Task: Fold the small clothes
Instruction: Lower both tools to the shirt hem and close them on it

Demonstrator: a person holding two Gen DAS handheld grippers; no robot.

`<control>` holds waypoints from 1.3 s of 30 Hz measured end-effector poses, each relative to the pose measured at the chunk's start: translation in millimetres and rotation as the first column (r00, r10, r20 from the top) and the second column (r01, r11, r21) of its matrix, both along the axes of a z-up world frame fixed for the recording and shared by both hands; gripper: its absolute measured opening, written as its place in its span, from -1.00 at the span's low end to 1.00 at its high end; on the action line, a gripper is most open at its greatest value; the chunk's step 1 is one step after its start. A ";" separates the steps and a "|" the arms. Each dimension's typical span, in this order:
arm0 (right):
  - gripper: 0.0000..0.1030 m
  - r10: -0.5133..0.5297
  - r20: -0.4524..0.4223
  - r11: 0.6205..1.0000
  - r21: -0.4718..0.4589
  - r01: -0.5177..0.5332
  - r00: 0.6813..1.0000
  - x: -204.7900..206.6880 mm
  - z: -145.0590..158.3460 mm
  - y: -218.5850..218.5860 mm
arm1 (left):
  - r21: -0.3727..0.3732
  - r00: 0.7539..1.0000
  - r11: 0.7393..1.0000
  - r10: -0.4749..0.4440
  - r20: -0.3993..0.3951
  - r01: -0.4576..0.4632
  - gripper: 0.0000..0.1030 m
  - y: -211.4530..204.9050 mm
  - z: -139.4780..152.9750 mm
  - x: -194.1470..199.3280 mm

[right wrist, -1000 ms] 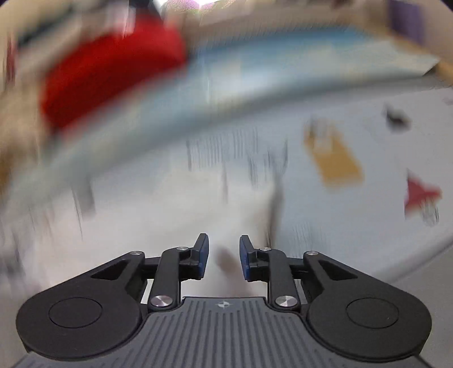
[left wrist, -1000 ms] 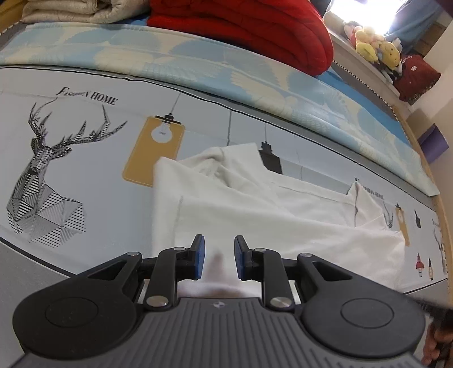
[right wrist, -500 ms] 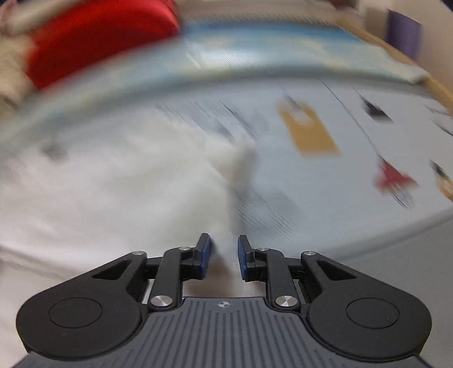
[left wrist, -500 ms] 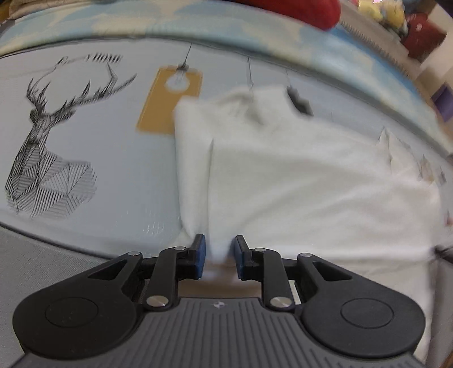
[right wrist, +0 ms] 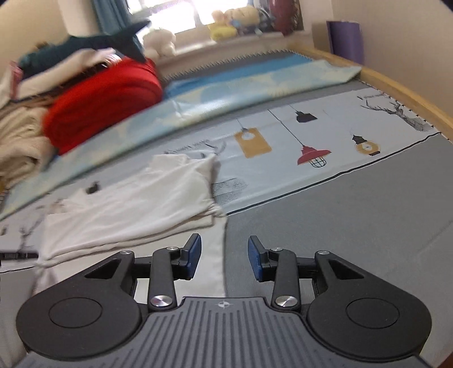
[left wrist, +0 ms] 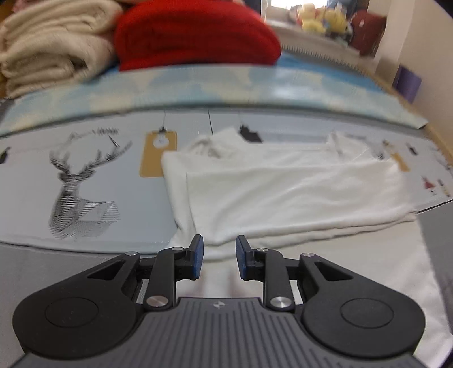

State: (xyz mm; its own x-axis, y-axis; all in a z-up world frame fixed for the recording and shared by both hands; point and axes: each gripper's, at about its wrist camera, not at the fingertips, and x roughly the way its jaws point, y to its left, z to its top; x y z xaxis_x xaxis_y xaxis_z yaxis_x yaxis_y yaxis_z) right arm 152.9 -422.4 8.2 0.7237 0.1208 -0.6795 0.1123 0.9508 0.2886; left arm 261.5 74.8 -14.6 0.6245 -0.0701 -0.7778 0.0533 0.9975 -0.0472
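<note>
On the printed sheet (left wrist: 85,198), soft white garment (left wrist: 283,192) lies folded, layered.

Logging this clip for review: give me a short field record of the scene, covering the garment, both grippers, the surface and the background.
garment: white garment, partly folded, top layer doubled over, lying flat
left gripper: open, empty, near the garment's front edge
right gripper: open, empty, over the garment's right edge
surface: printed bed sheet with deer and lamp motifs
background: red blanket, cream blanket, plush toys by the window
</note>
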 end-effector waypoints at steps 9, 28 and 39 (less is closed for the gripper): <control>-0.25 0.024 -0.015 0.999 0.042 -0.023 1.000 -94.6 -16.4 5.8 | -0.054 0.999 0.999 0.008 0.053 -0.006 -0.44 -5.2 29.4 -159.3; -0.25 0.102 -0.050 0.989 -0.103 -0.107 0.994 -134.3 -33.0 34.6 | -0.073 0.987 0.986 0.143 -0.076 -0.148 -0.19 39.1 -19.1 -245.6; -0.32 0.003 -0.177 0.999 -0.041 -0.011 0.984 -112.4 -64.6 22.4 | -0.135 0.948 0.961 0.202 -0.244 -0.240 -0.04 59.0 -49.7 -226.9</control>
State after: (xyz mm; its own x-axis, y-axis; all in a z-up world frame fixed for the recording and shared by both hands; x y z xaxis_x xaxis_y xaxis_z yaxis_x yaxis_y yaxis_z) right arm 40.4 -400.0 -56.4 0.5909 0.0939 -0.8013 0.1514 0.9626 0.2245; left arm 34.6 133.8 -64.3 0.4477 -0.0860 -0.8900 -0.1982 0.9610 -0.1926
